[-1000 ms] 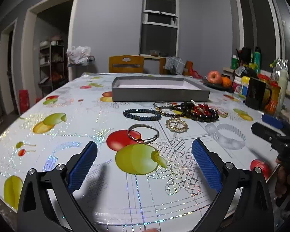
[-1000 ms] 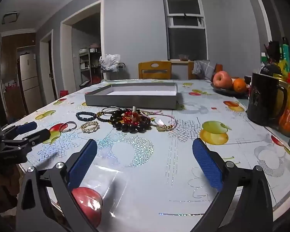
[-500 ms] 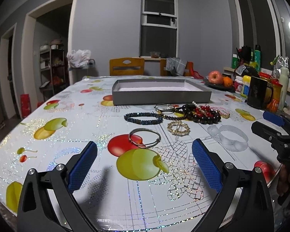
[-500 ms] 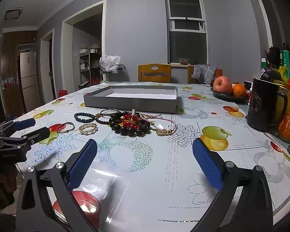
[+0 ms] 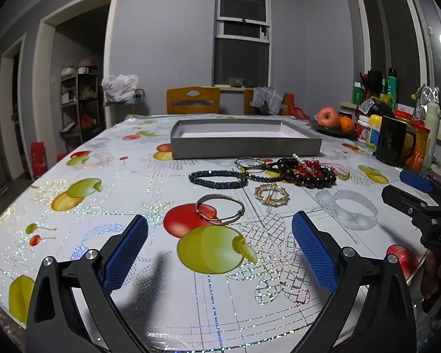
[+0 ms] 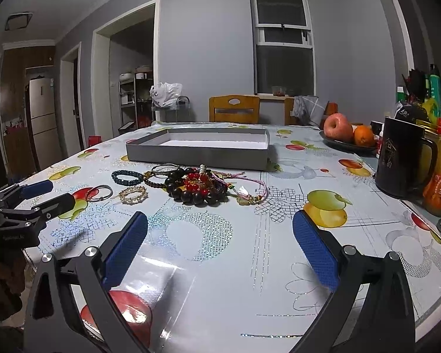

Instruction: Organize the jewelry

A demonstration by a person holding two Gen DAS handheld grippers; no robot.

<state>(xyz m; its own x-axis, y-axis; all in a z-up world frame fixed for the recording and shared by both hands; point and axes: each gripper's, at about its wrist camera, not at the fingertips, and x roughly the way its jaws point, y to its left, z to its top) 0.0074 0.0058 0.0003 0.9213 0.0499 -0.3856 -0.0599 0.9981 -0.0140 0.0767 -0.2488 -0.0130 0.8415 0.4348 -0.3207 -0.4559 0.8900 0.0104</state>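
Note:
A shallow grey tray [image 5: 245,146] [image 6: 197,153] sits mid-table with nothing seen in it. In front of it lie a silver bangle [image 5: 220,213] [image 6: 100,192], a blue bead bracelet [image 5: 217,179] [image 6: 127,177], a gold bracelet [image 5: 272,194] [image 6: 133,194], a heap of dark and red bead bracelets [image 5: 304,172] [image 6: 195,188] and a pink cord bracelet [image 6: 250,189]. My left gripper [image 5: 219,248] is open and empty, just short of the silver bangle. My right gripper [image 6: 219,245] is open and empty, nearer the table edge than the bead heap.
The table wears a glossy fruit-print cloth [image 5: 103,206]. A black mug [image 6: 402,161], an orange bottle [image 6: 439,188] and a fruit plate [image 6: 347,135] stand at the right. A clear plastic bag [image 6: 150,288] lies under my right gripper. Wooden chairs [image 5: 192,100] stand behind.
Both grippers have risen and pulled back a little, so the jewelry sits lower and farther in view. Both stay open and empty. Nothing on the table has moved.

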